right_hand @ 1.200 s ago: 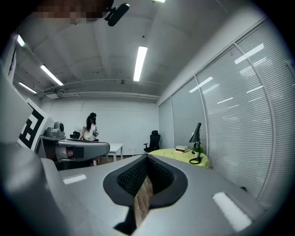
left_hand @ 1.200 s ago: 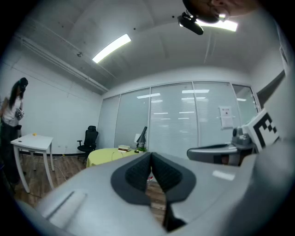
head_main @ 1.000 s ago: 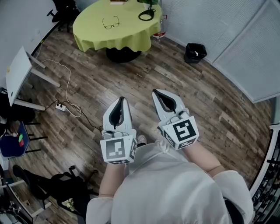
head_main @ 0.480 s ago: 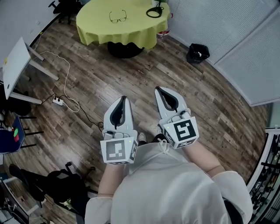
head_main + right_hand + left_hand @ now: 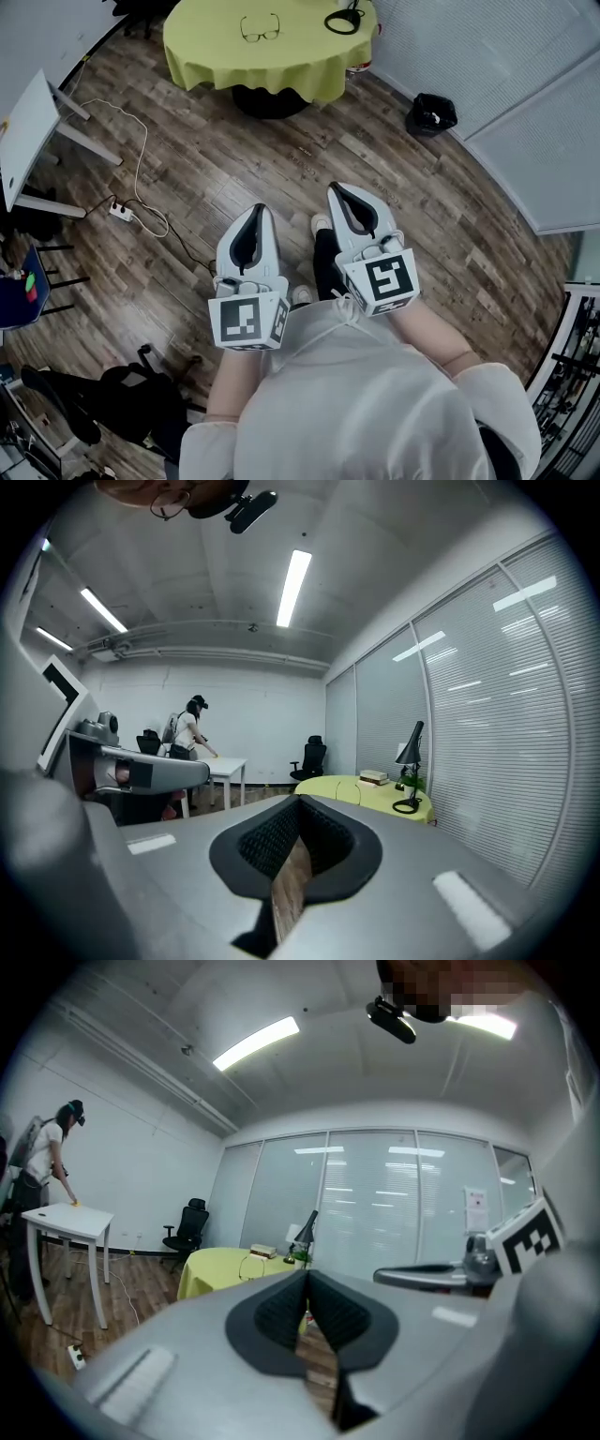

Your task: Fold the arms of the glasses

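Note:
The dark-framed glasses (image 5: pixel 260 28) lie with arms spread on a round table with a yellow-green cloth (image 5: pixel 272 66), far ahead at the top of the head view. My left gripper (image 5: pixel 259 208) and right gripper (image 5: pixel 334 187) are held side by side over the wooden floor, well short of the table. Both are shut with nothing between the jaws. In the left gripper view the shut jaws (image 5: pixel 307 1274) point level at the table (image 5: pixel 220 1267). The right gripper view shows its shut jaws (image 5: pixel 298 803) and the table (image 5: pixel 370 794) ahead to the right.
A black desk lamp (image 5: pixel 345 19) stands on the table beside the glasses. A black bin (image 5: pixel 431 112) sits by the wall on the right. A white desk (image 5: pixel 28 141), a power strip with cable (image 5: pixel 122 211) and a black bag (image 5: pixel 122 398) lie left. Another person (image 5: pixel 192 728) works at a far desk.
The table and glasses have drifted rightwards and nearer in the head view as I walk toward them. A foot has stepped forward between the grippers. Both grippers stay shut.

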Motion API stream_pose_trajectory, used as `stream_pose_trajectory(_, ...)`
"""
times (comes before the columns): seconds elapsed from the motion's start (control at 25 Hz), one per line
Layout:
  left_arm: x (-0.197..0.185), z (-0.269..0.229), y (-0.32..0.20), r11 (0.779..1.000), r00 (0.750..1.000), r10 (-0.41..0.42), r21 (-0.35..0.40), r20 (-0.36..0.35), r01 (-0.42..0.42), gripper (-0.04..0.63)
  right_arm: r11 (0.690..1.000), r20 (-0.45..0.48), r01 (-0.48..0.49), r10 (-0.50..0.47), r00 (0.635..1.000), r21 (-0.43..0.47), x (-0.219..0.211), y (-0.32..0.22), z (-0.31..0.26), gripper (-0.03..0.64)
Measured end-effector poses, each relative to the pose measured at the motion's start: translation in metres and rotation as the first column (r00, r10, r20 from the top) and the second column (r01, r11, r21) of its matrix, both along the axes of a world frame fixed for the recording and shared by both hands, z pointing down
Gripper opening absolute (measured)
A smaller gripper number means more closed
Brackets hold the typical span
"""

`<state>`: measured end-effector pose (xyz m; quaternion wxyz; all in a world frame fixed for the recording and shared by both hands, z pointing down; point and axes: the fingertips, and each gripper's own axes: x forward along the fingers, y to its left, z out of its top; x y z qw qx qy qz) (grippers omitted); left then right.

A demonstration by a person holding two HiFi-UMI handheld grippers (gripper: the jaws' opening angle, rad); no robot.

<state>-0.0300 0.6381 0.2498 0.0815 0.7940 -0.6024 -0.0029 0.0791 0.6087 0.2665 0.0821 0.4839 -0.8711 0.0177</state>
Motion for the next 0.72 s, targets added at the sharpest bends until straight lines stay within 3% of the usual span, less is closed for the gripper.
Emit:
stream_pose_trajectory(0.24,0.007,0.009,-0.084,0.999,0.999,-0.035,-0.020,0.024,0.036,0.006,0.999,0.028,0.041,-0.041,0.999,-0.013,0.004,-0.086,0.009,-0.002)
stream_pose_trajectory(0.72,0.055,0.003,-0.300,0.994,0.994,-0.104,-0.019,0.041,0.104,0.006,0.991,0.047,0.135,-0.134,0.990,-0.020,0.045,-0.306,0.002,-0.002)
